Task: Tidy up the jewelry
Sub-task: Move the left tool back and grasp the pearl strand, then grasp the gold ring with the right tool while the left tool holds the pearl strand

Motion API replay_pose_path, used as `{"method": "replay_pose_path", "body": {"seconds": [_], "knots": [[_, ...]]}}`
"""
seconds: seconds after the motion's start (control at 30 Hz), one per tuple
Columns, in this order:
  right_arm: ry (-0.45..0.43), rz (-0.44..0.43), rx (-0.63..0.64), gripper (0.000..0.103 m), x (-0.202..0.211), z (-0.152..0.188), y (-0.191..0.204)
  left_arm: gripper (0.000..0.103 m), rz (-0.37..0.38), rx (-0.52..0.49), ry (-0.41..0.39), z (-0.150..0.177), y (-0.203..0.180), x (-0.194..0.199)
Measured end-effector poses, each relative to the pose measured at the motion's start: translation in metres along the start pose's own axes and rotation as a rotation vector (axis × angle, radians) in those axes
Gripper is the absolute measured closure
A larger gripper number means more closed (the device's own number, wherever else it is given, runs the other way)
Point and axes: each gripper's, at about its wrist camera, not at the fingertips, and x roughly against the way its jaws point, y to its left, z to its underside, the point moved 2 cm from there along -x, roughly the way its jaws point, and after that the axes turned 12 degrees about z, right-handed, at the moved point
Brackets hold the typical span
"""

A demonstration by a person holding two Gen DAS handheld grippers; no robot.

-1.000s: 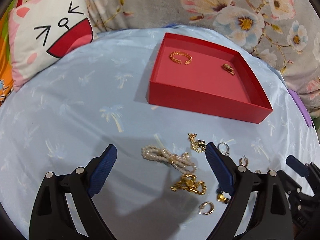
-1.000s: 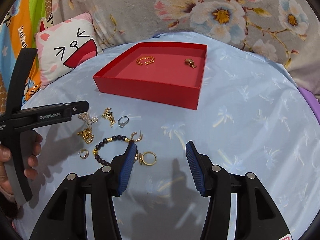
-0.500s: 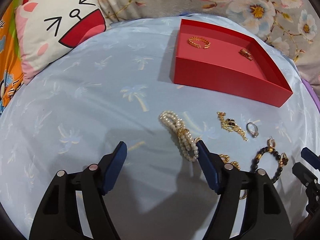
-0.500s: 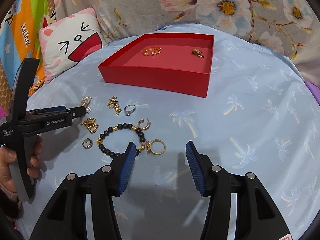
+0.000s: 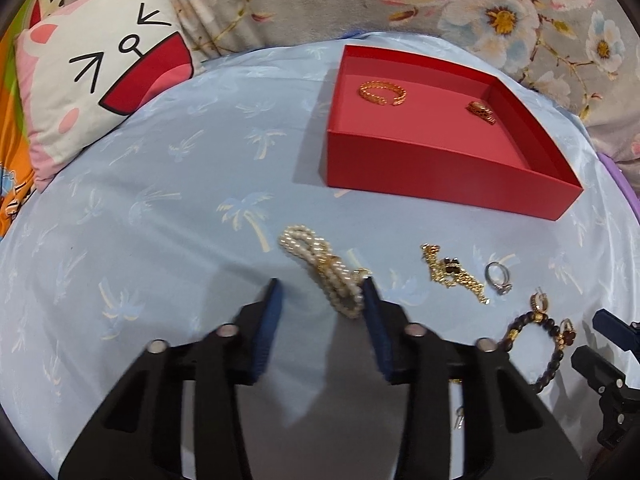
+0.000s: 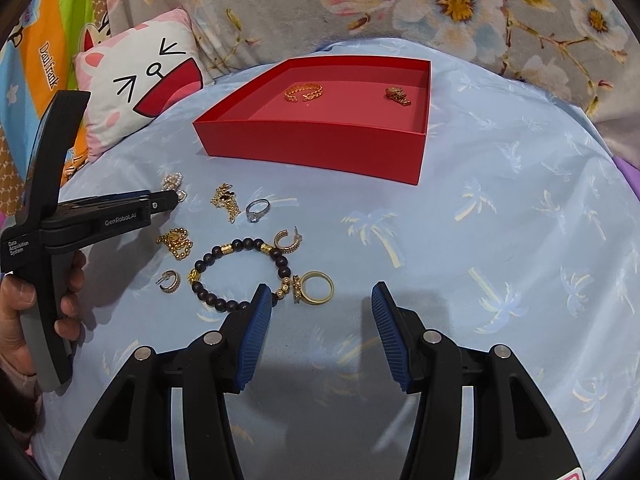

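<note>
Pearl bracelet (image 5: 324, 272) sits between my left gripper (image 5: 320, 300) fingers, just closing but not pinching; next squeeze, lift to red box (image 5: 440, 168); right gripper (image 6: 318, 300) spread, idle.

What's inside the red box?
The red box holds two gold pieces: a chain bracelet and, apart from it, a small clump too small to name. The strip of floor behind the near wall is hidden.

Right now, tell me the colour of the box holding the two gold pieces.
Red, inside and out. The box shows best in the right wrist view.
</note>
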Motion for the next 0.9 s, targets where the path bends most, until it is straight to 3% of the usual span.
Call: {"method": "replay_pose_path", "body": {"seconds": [0.03, 0.07, 0.2, 0.43, 0.6, 0.9], "knots": [[0.003, -0.003, -0.004, 0.051, -0.001, 0.0, -0.001, 0.087, 0.015, -0.002, 0.0, 0.0, 0.0, 0.0], [0.006, -0.005, -0.006, 0.051, -0.001, 0.0, -0.001, 0.09, 0.032, 0.002, 0.002, 0.0, 0.0, 0.001], [0.008, -0.01, -0.012, 0.051, -0.002, 0.0, -0.001, 0.095, 0.099, 0.026, 0.004, 0.001, 0.004, 0.005], [-0.012, -0.005, 0.012, 0.051, 0.002, 0.001, 0.004, 0.095, 0.147, 0.038, -0.04, 0.002, 0.005, 0.025], [-0.002, -0.011, 0.003, 0.054, -0.001, 0.0, 0.004, 0.095, 0.119, 0.026, -0.066, 0.006, 0.006, 0.036], [0.024, -0.016, -0.018, 0.065, -0.009, -0.003, 0.005, 0.094, 0.14, 0.03, -0.042, 0.011, 0.007, 0.031]]}}
